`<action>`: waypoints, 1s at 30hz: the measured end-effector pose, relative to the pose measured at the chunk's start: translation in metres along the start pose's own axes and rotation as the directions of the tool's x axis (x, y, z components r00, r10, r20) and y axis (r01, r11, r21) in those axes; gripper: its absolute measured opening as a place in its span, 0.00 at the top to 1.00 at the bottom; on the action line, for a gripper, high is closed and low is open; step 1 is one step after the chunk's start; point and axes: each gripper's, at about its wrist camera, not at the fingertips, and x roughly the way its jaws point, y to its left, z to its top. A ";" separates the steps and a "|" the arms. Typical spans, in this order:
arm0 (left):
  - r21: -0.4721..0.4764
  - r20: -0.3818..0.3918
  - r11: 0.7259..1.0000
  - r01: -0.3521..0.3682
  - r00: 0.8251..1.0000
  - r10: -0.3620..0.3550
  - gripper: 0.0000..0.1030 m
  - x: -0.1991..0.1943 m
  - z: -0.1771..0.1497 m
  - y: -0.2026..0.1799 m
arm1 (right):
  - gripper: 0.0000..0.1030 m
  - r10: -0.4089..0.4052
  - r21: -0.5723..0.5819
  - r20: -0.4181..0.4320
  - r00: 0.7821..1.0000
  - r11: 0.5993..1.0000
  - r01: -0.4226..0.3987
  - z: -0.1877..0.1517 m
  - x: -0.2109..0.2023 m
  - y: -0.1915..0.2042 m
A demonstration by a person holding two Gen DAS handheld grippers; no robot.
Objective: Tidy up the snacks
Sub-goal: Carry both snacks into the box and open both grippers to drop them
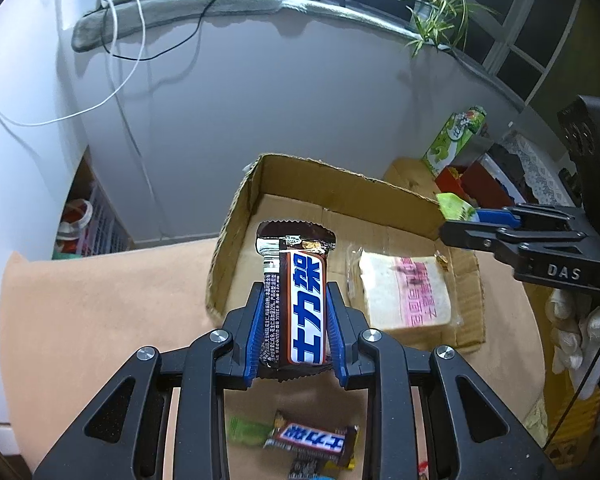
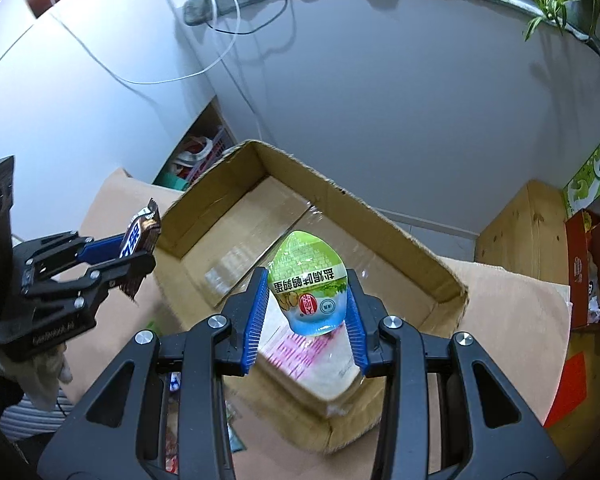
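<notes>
Brown foil at the centre of my left view: my left gripper pinches the chocolate bar across its stiff, light middle, above the cardboard box. Centre of my right view, my right gripper squeezes a green snack pouch at its slippery, soft sides, over the box.

Partly hidden and blurred snacks

The second chocolate bar at lower centre is blurred and overlapped; the bread pack is largely covered by the pouch.
</notes>
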 end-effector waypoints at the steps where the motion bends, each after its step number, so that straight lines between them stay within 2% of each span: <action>1: 0.001 -0.003 1.000 -0.002 1.000 0.002 0.74 0.002 0.001 -0.001 | 0.63 -0.007 0.006 -0.008 1.000 1.000 0.007 0.003 0.005 -0.003; 14: 0.002 -0.066 1.000 0.017 0.998 -0.017 0.74 0.032 0.011 -0.010 | 0.59 -0.016 0.063 -0.041 0.999 0.998 0.019 0.010 0.027 -0.020; 15: 0.003 -0.069 1.000 0.017 0.997 -0.017 0.74 0.032 0.011 -0.011 | 0.50 -0.018 0.064 -0.041 0.999 0.998 0.021 0.011 0.027 -0.020; 16: 0.003 -0.069 1.000 0.014 0.998 -0.013 0.73 0.033 0.011 -0.011 | 0.33 -0.029 0.067 -0.039 0.999 0.997 0.031 0.011 0.026 -0.021; 18: -0.002 -0.080 1.000 0.009 0.997 -0.010 0.67 0.034 0.011 -0.011 | 0.23 -0.033 0.070 -0.025 0.999 0.997 0.034 0.011 0.023 -0.020; 20: -0.005 -0.074 1.000 0.005 0.997 -0.005 0.58 0.033 0.011 -0.009 | 0.23 -0.026 0.077 -0.018 1.000 0.997 0.027 0.011 0.020 -0.020; 30: 0.015 -0.039 1.000 0.000 0.999 0.001 0.58 0.017 0.010 -0.008 | 0.23 -0.037 0.079 0.006 0.999 0.996 0.037 0.005 0.001 -0.019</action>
